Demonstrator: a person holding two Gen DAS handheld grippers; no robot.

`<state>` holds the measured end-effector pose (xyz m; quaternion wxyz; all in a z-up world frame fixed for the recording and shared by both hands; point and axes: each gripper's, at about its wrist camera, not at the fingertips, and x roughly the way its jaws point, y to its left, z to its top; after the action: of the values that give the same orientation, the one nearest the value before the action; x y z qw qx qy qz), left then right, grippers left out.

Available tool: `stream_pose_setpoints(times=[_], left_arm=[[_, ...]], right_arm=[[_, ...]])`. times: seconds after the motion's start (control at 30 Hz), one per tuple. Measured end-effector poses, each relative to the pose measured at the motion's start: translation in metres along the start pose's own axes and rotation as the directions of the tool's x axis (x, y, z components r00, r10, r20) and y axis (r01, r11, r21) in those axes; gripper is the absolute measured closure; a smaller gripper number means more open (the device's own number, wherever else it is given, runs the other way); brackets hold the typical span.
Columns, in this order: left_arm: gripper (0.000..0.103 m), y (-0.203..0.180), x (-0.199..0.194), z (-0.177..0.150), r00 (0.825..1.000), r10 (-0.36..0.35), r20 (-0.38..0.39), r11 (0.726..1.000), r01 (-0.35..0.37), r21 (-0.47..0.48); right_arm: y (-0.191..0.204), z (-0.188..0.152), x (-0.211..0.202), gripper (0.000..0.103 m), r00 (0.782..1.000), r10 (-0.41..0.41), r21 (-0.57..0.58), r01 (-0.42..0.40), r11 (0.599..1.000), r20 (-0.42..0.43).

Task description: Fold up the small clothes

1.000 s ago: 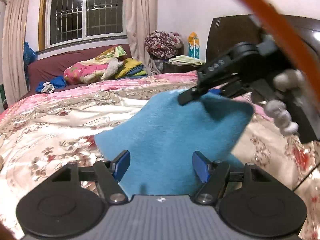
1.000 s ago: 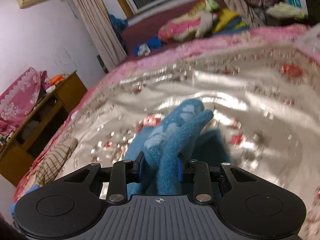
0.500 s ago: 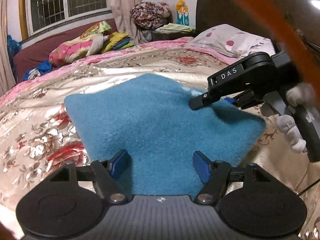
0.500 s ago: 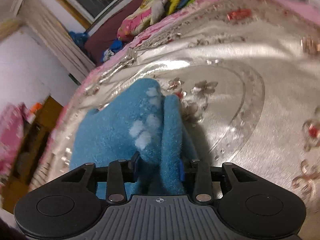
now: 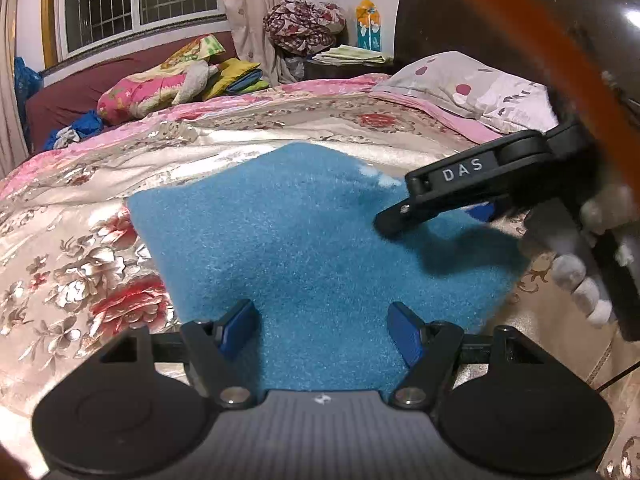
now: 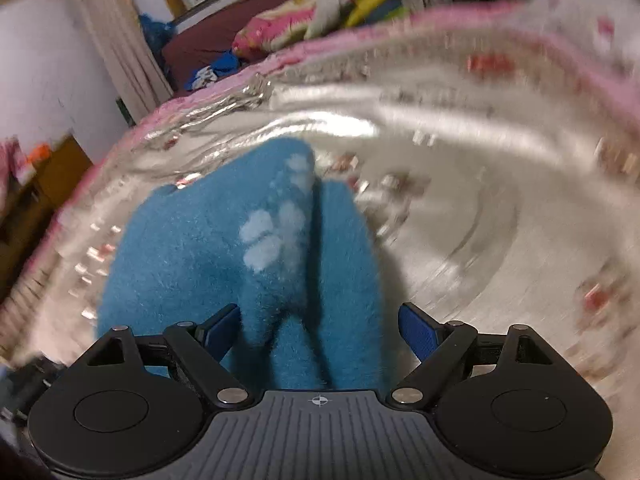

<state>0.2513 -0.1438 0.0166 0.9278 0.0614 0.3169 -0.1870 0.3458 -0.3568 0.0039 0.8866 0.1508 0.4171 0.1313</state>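
A fuzzy blue garment [image 5: 320, 240] with pale paw-print marks lay mostly flat on the floral satin bedspread [image 5: 80, 248], near the bed's head end, where a spotted pillow [image 5: 460, 84] rested. A raised fold of it stood between the right gripper's [image 6: 320, 328] blue pads, which were springing apart and no longer pressing it. The left gripper [image 5: 322, 330] was spread wide over the garment's near edge, pads clear of the cloth. A gloved hand [image 5: 592, 264] held the right gripper's handle.
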Motion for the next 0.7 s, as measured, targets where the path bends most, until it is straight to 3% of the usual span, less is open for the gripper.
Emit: stream_pose_setpoints(times=[0.07,0.17,0.4,0.57,0.7], left_arm=[[0.026,0.003,0.000,0.000,1.000,-0.005,-0.005,1.000,0.005,-0.006],[0.026,0.007,-0.004,-0.002,1.000,-0.007,-0.011,1.000,0.007,-0.007],[0.026,0.012,-0.037,-0.023,0.998,-0.050,-0.028,0.999,0.050,0.008],[0.026,0.012,-0.053,-0.024,0.996,-0.086,-0.027,0.996,0.086,0.016],[0.026,0.016,-0.072,-0.017,0.993,-0.116,0.019,0.993,0.115,0.010]], right_arm=[[-0.005,-0.004,0.011,0.016,0.997,0.065,0.089,-0.062,0.994,-0.036],[0.009,-0.016,0.014,0.017,0.996,0.084,0.064,-0.081,0.995,-0.036],[0.036,-0.068,-0.019,0.029,0.960,0.256,0.101,-0.246,0.964,-0.108],[0.023,-0.077,-0.043,0.029,0.978,0.183,0.157,-0.167,0.973,-0.095],[0.023,-0.068,-0.087,0.029,0.986,0.169,0.154,-0.169,0.973,0.019]])
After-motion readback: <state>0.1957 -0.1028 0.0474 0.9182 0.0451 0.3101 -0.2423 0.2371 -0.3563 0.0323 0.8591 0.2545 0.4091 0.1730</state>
